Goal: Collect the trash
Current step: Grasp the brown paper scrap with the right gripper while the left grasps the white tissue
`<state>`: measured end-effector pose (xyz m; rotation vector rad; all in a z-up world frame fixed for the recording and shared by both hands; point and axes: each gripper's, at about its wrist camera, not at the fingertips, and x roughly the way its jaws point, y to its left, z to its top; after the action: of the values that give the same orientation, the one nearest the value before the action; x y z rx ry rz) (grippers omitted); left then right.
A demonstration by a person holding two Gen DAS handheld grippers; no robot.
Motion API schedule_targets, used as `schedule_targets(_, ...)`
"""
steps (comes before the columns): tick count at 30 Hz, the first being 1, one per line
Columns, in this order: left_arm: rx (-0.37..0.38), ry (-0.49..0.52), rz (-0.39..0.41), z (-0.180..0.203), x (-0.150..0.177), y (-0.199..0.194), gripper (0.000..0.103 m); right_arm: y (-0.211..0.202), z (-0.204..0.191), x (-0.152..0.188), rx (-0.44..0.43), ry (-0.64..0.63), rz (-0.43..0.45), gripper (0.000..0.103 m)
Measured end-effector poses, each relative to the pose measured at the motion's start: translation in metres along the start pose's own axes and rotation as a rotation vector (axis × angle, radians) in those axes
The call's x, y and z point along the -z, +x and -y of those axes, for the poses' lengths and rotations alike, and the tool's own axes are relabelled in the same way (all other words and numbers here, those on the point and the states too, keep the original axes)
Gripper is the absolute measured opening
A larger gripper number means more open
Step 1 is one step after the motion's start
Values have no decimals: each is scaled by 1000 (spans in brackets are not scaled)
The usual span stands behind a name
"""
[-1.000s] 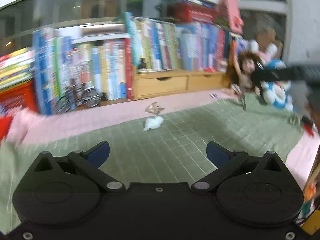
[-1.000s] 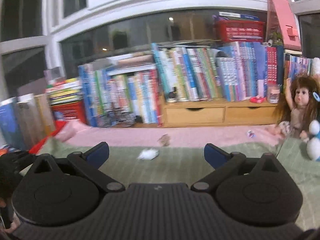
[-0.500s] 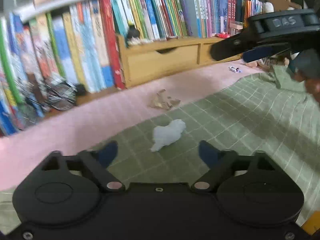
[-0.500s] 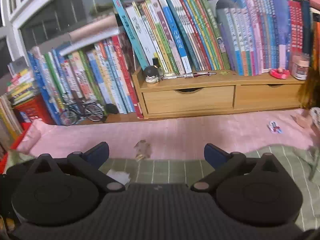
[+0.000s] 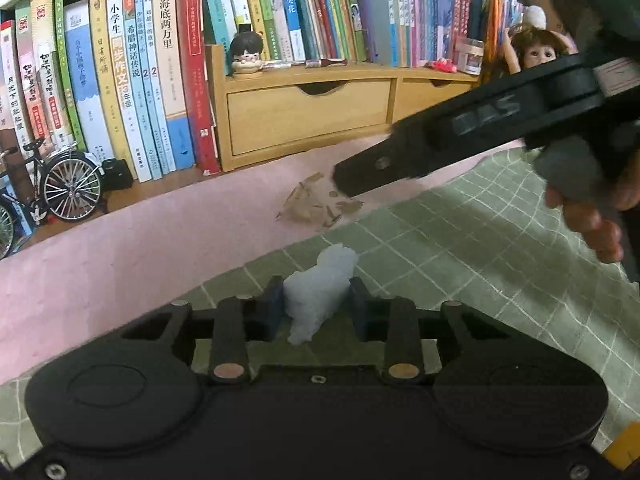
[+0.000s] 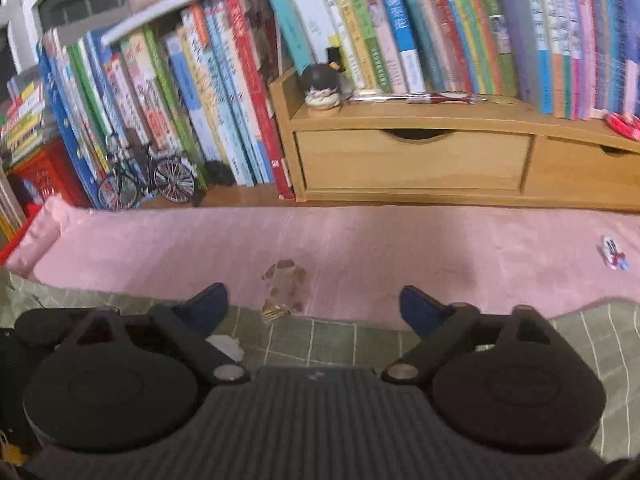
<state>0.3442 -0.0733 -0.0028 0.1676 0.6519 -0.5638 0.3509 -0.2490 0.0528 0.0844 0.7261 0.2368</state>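
A: Where do the left gripper's (image 5: 316, 306) fingers (image 5: 273, 307) stand?

B: They are closing, one blue pad on each side of the white tissue wad (image 5: 318, 290), which sits between them on the green checked blanket (image 5: 460, 248). The pads look to touch its sides.

A: And the right gripper (image 6: 314, 306)?

B: Its fingers (image 6: 418, 308) are spread wide and starting to close, holding nothing. The crumpled brown wrapper (image 6: 282, 292) lies between them, nearer the left finger, at about twelve o'clock, on the pink blanket (image 6: 400, 248) just past the green one's edge.

A: What lies around?

B: From the left wrist, the right gripper crosses at two o'clock, its tip over the wrapper's right side, with the person's hand (image 5: 592, 216) behind it. Beyond, at twelve, a wooden drawer unit (image 6: 416, 160) carries a row of books (image 6: 400, 20). A model bicycle (image 6: 148, 178) stands at ten o'clock, a doll (image 5: 534, 50) at one.

A: Counts?

B: Two pieces of trash near the fingers, two drawers, one small figurine (image 5: 247, 54), one small candy-like scrap (image 6: 612, 254) at three o'clock.
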Motion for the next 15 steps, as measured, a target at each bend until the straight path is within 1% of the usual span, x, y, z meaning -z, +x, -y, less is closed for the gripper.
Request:
schedule_targets(1,12,-4,9,-1,0,-1,31,4,-2,-1,1,-14,-2,89)
schedule_targets(3,38,-12,28,-3,0,-5,30,12,-3,-3,0,-25,-6,78)
schedule_targets(6,55,2,26,-3,2,-8,30,27,-6,-6,-31,-28,-28,75)
schedule_targets(7,46,9,21,-2,3,-9,30,34,-8,-8,-27,-36,-40,74)
schedule_targets(8,44,6,16,-3,4,-9,31,41,-11,-8,-17,-53,-55,70)
schedule_targets(9,52,1,16,-5,4,-9,31,47,-15,-8,-9,-70,-67,67)
schedule_targets(11,60,-12,18,-8,5,-11,31,59,-20,-6,11,-104,-88,65)
schedule_targets(12,59,-12,16,-9,5,-10,31,62,-22,-5,28,-112,-79,64)
schedule_targets(13,58,-15,14,-10,5,-10,31,64,-24,-4,47,-124,-65,59)
schedule_targets(14,58,-25,13,-12,6,-10,31,65,-25,-4,59,-130,-59,44)
schedule_targets(15,59,-31,14,-13,6,-11,31,65,-26,-4,61,-131,-54,35)
